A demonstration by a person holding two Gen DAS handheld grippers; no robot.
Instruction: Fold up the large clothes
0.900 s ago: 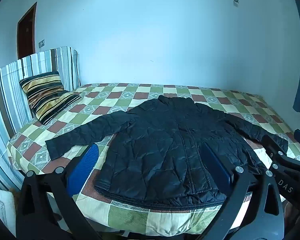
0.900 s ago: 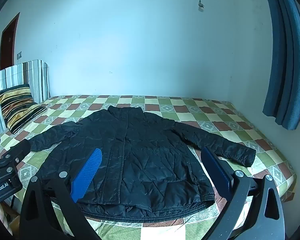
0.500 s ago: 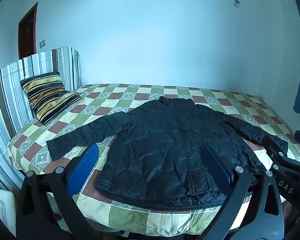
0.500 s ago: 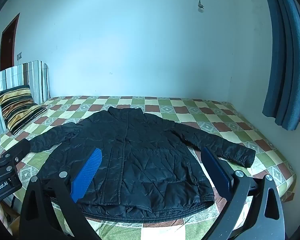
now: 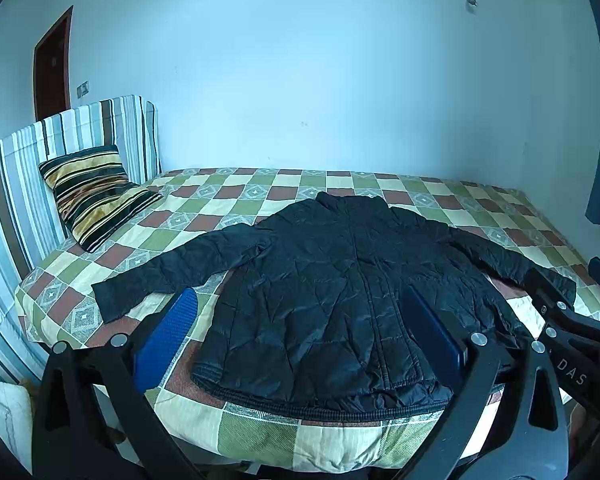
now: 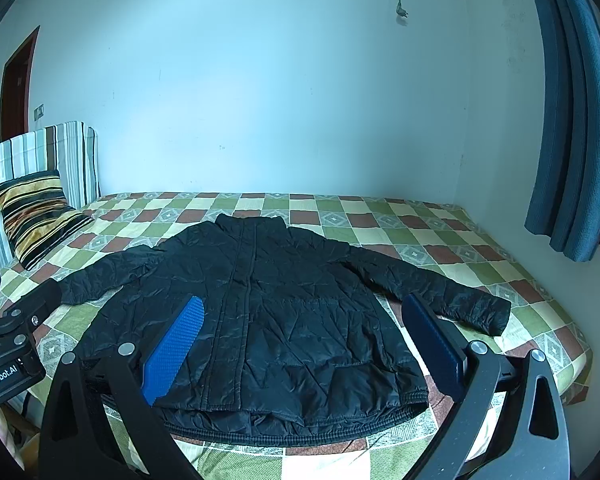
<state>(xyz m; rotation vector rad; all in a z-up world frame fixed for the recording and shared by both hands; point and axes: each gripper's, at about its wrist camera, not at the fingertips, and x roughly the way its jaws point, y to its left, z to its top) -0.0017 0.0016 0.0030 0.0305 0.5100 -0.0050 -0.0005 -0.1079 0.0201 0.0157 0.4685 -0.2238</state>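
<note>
A black quilted jacket (image 5: 340, 292) lies flat on the bed, front up, collar toward the far wall, both sleeves spread out to the sides. It also shows in the right wrist view (image 6: 267, 312). My left gripper (image 5: 300, 336) is open and empty, held in the air before the jacket's hem. My right gripper (image 6: 304, 340) is open and empty, also before the hem. The right gripper's body shows at the right edge of the left wrist view (image 5: 568, 328); the left gripper's body shows at the left edge of the right wrist view (image 6: 15, 340).
The bed (image 5: 259, 436) has a checkered green, cream and brown cover. A striped pillow (image 5: 95, 192) leans on a striped headboard (image 5: 27, 168) at the left. A blue curtain (image 6: 572, 120) hangs at the right. A brown door (image 5: 51, 68) is at the far left.
Both views have shifted very slightly; the jacket has not moved and both grippers stay open.
</note>
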